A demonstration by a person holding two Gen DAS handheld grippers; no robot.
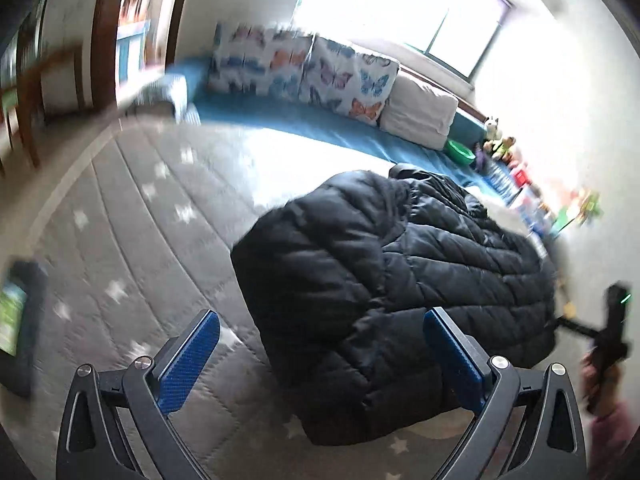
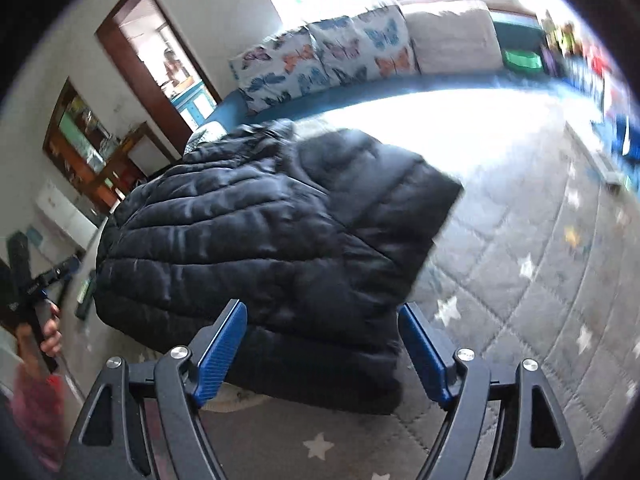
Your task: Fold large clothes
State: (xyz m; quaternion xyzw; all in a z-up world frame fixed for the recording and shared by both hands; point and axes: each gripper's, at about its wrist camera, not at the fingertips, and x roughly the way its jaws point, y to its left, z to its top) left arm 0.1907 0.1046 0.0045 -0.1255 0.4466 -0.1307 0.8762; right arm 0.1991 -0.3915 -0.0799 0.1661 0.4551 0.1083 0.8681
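A black quilted puffer jacket lies in a folded heap on the grey star-patterned mat. It also shows in the right wrist view. My left gripper is open and empty, held above the jacket's near-left edge. My right gripper is open and empty, with the jacket's near edge between and beyond its blue pads. The right gripper shows at the right edge of the left wrist view. The left gripper shows at the left edge of the right wrist view.
A blue mattress with butterfly cushions and a white pillow runs along the far wall under a window. Toys line the right wall. A dark tablet-like object lies on the mat at left. A doorway and wooden shelf stand at left.
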